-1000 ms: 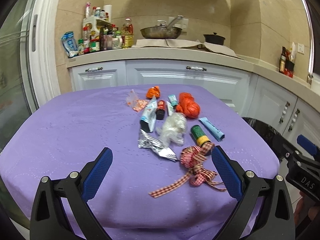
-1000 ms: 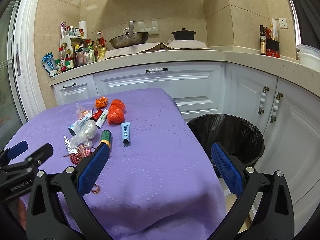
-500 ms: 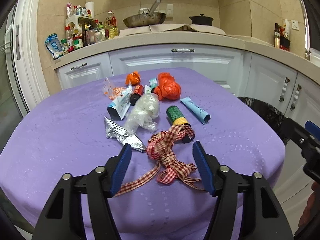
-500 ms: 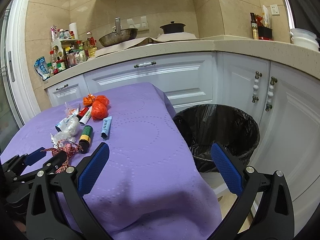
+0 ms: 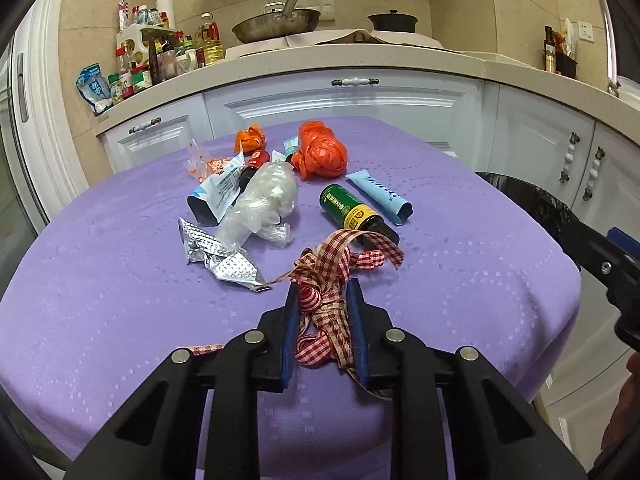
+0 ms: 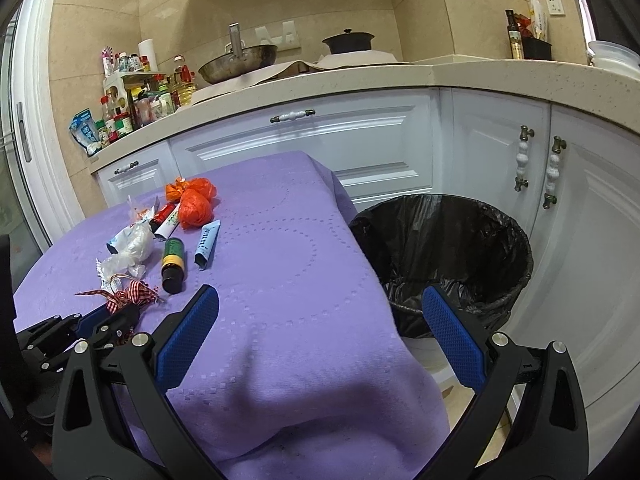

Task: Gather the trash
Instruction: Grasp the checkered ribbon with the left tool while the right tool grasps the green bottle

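My left gripper (image 5: 322,300) is shut on a red checked ribbon (image 5: 332,276) at the near edge of the purple table (image 5: 460,264); the ribbon also shows in the right wrist view (image 6: 128,294). Behind it lie a green bottle (image 5: 352,210), a blue tube (image 5: 380,196), a clear plastic bag (image 5: 266,200), a foil wrapper (image 5: 218,256) and an orange bag (image 5: 320,156). My right gripper (image 6: 320,334) is open and empty over the table's right corner. A black-lined trash bin (image 6: 444,248) stands on the floor right of the table.
White cabinets (image 6: 360,140) and a stone counter (image 6: 360,76) run behind and to the right. A pan (image 5: 276,28), a black pot (image 5: 392,22) and several bottles (image 5: 160,56) stand on the counter. More small trash (image 5: 224,184) lies at the back of the pile.
My left gripper moved forward over the ribbon and its fingers closed from wide open onto it. My right gripper stayed open and drifted slightly towards the bin.
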`<action>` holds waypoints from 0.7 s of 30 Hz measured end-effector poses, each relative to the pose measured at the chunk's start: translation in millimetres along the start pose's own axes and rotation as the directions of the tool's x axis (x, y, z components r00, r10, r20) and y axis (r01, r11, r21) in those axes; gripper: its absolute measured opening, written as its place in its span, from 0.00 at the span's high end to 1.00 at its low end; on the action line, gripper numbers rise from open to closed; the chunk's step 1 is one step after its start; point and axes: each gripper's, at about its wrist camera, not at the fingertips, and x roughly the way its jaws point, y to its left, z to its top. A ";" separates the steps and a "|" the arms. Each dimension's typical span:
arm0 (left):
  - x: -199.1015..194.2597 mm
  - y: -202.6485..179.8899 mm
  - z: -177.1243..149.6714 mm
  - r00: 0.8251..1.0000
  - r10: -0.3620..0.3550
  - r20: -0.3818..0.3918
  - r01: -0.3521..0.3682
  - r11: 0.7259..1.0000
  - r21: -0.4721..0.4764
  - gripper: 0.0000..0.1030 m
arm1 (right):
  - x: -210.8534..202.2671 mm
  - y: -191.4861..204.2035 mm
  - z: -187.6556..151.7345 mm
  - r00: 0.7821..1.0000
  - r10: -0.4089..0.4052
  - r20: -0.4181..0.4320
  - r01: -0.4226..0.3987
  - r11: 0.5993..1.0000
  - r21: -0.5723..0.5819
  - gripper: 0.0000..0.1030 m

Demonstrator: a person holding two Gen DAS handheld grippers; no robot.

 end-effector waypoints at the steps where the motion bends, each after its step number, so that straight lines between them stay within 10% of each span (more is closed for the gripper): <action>1: -0.9 0.2 0.3 1.000 -0.002 0.000 0.002 1.000 0.001 0.77 | 0.5 1.1 -0.1 1.000 0.002 -0.001 -0.002 1.000 -0.003 0.04; 9: -27.3 27.2 1.8 0.999 0.002 0.034 0.000 0.999 -0.039 0.78 | 8.4 30.3 2.9 0.999 0.045 -0.009 -0.045 0.997 -0.059 0.06; 21: -33.1 121.9 -2.4 0.989 0.146 0.022 -0.139 0.971 -0.196 0.78 | 49.5 109.2 9.3 0.986 0.142 -0.087 -0.157 0.966 -0.206 0.41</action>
